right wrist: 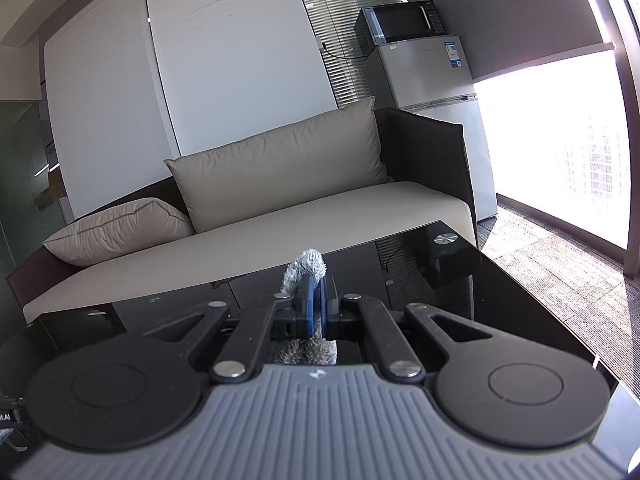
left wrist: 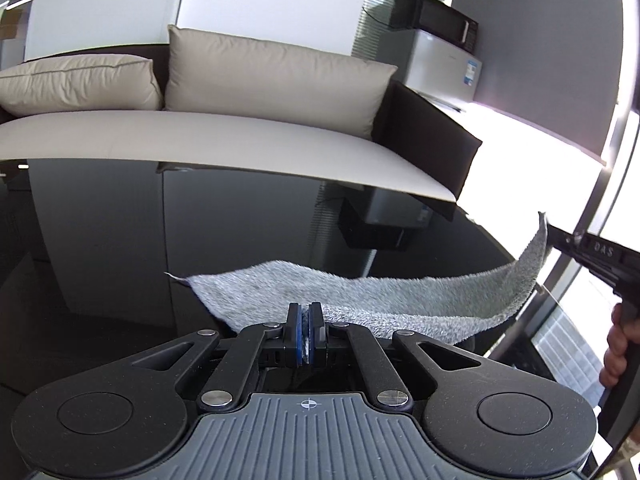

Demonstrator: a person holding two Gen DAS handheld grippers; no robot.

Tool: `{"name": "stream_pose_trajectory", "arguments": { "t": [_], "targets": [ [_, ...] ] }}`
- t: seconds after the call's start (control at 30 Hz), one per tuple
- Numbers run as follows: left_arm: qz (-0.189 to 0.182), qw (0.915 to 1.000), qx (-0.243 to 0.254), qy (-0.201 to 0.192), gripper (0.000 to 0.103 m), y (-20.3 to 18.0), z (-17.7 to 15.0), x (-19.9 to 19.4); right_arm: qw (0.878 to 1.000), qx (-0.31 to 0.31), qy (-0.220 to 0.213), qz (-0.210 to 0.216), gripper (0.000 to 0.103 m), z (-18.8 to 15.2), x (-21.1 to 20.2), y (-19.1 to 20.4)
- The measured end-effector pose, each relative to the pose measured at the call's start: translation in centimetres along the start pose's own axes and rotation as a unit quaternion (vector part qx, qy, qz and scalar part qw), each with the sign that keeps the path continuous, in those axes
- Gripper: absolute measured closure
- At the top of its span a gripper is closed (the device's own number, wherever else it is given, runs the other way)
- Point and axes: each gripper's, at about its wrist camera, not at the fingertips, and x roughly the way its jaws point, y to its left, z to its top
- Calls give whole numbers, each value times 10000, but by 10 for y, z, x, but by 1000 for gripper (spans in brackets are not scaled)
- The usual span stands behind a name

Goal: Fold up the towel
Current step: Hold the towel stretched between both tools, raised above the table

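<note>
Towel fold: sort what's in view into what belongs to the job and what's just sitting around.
Part of the job:
- towel, grey, far part lying on the table
- left gripper, shut on the near edge
- right gripper, shut on a lifted corner

Just there:
- sofa with cushions
- microwave
- fridge

Hidden or cut off, as I see it from the feeds:
- towel (left wrist: 360, 300): near edge behind my left gripper (left wrist: 306, 320); in the right wrist view only a tuft above the pads and a scrap below.
- right gripper (left wrist: 592, 252): body cut by the left view's frame edge.
- hand (left wrist: 618, 348): partly cropped.
- fridge label (right wrist: 452, 53): text too small to read.
</note>
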Motion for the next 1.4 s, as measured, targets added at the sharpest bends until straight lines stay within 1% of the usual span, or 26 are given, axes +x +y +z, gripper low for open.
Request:
{"name": "stream_pose_trajectory", "arguments": {
  "t": [0.17,0.3,0.37,0.63,0.93,1.2,1.4],
  "targets": [
    [196,9994,-237,-186,100,21,10,-12,9999,-41,8,105,100,-1,-8,8],
    [268,9985,-313,-359,100,27,20,-22,9995,-115,-98,271,100,2,-18,16],
    [322,9977,-286,-517,100,25,28,-28,9991,-156,-191,339,100,8,-23,21],
    [388,9947,-276,-906,100,18,63,-47,9973,-318,-400,522,100,33,-36,34],
    [442,9910,-164,-1253,100,8,97,-73,9947,-538,-506,715,100,59,-54,50],
    [431,9889,-130,-1419,100,0,107,-93,9930,-686,-610,748,100,81,-74,58],
    [440,9871,-89,-1539,100,-8,109,-114,9919,-755,-684,755,100,89,-94,63]
  ]
}}
